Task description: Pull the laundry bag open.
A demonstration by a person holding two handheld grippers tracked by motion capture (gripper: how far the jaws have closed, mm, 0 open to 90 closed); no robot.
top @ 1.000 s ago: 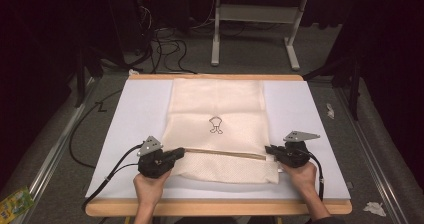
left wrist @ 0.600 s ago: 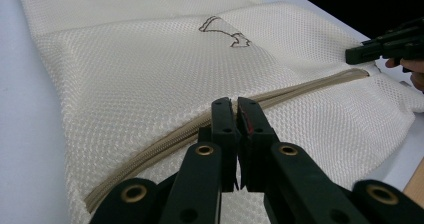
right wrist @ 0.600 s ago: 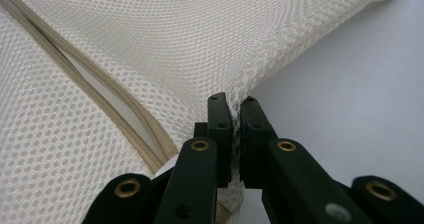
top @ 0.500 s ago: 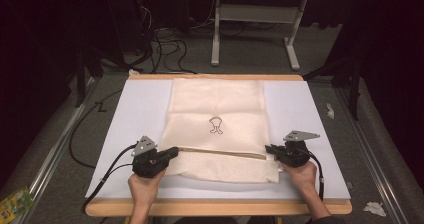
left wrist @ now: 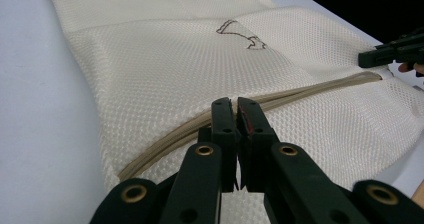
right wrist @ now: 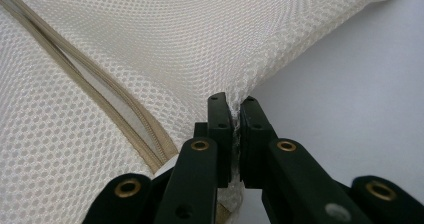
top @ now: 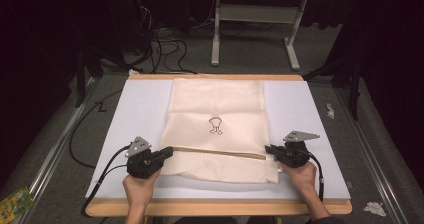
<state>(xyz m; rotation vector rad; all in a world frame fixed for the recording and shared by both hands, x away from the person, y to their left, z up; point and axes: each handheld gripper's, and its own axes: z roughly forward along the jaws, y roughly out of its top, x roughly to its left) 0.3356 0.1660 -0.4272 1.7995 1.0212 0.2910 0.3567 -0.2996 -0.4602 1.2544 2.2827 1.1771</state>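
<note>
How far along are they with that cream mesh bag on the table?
Done: the mesh bag lies flat on the white table. In hand: the left gripper and right gripper each pinch a side near the zipper. Left: whatever comes next, perhaps folding.

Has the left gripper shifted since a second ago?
Yes. The left gripper has slid slightly leftward and nearer the table's front edge, still clamped on the mesh bag.
</note>
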